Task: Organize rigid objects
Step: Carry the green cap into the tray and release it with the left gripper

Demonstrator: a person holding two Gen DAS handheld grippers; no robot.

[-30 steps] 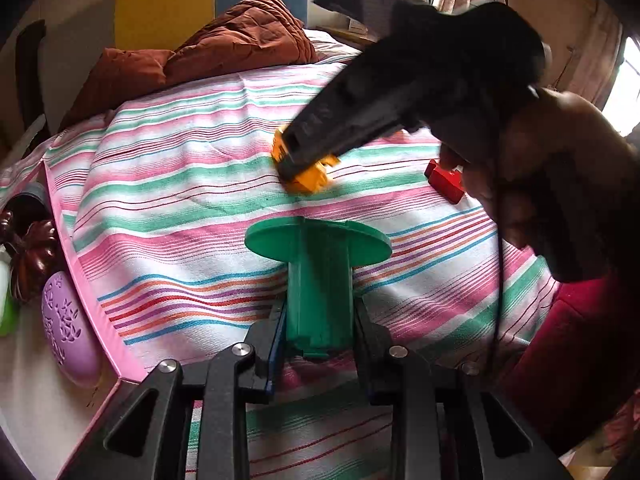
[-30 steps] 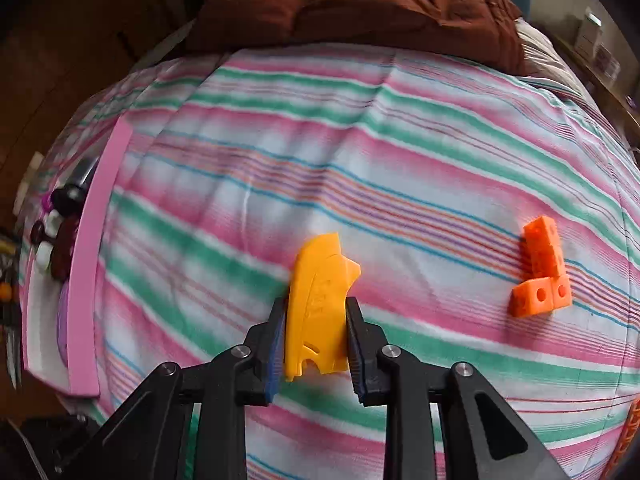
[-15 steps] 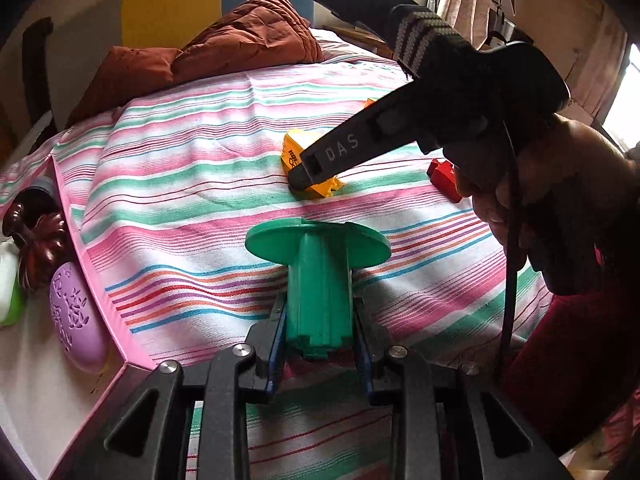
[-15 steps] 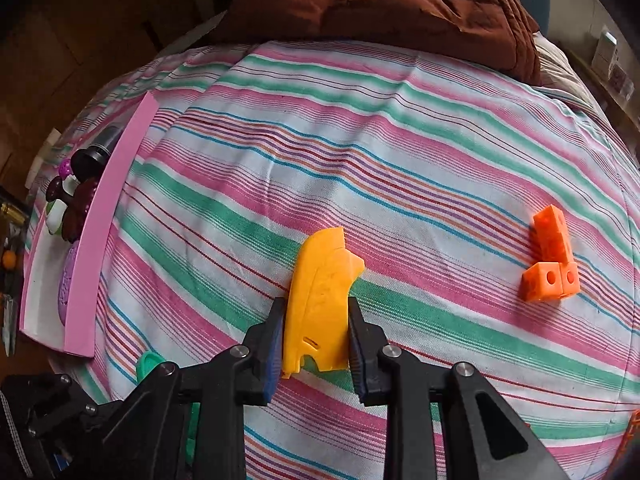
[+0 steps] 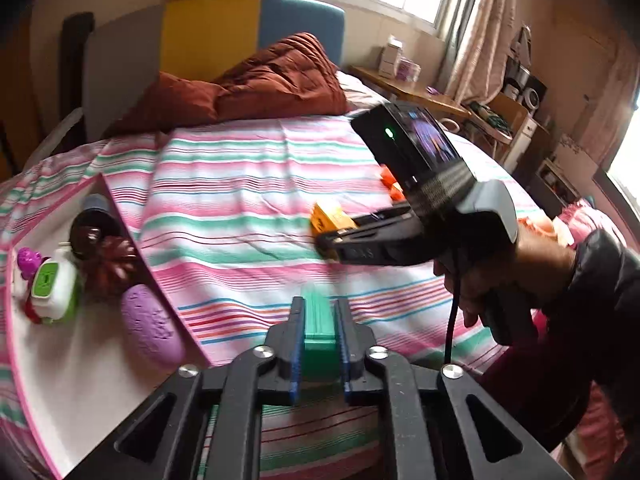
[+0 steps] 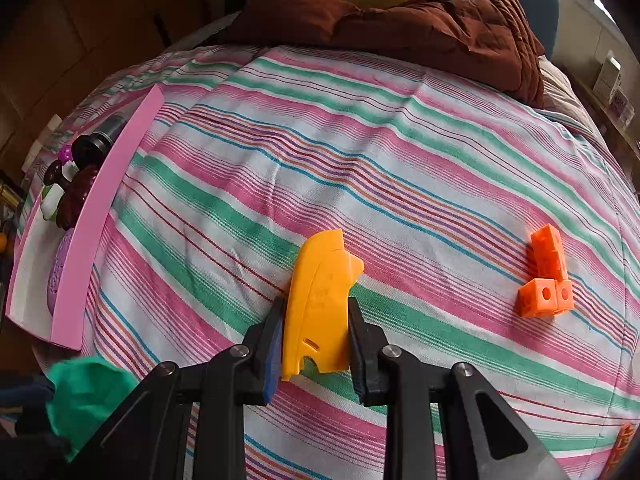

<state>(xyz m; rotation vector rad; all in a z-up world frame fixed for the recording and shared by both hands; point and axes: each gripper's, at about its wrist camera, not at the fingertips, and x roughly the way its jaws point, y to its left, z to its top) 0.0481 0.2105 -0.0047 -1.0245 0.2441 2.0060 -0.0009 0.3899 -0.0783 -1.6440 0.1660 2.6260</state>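
I hold a green peg (image 5: 318, 326) clamped in my left gripper (image 5: 319, 344) above the bed's (image 6: 400, 168) near edge, beside the pink tray (image 5: 60, 364); my right gripper (image 6: 316, 340) pinches a yellow piece (image 6: 320, 300) mid-bed. A shallow grip could let either slip onto the sheet.

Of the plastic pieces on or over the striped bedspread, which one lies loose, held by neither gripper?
The orange cube cluster, lying free at right. The yellow piece sits in the right gripper, the green piece in the left gripper.
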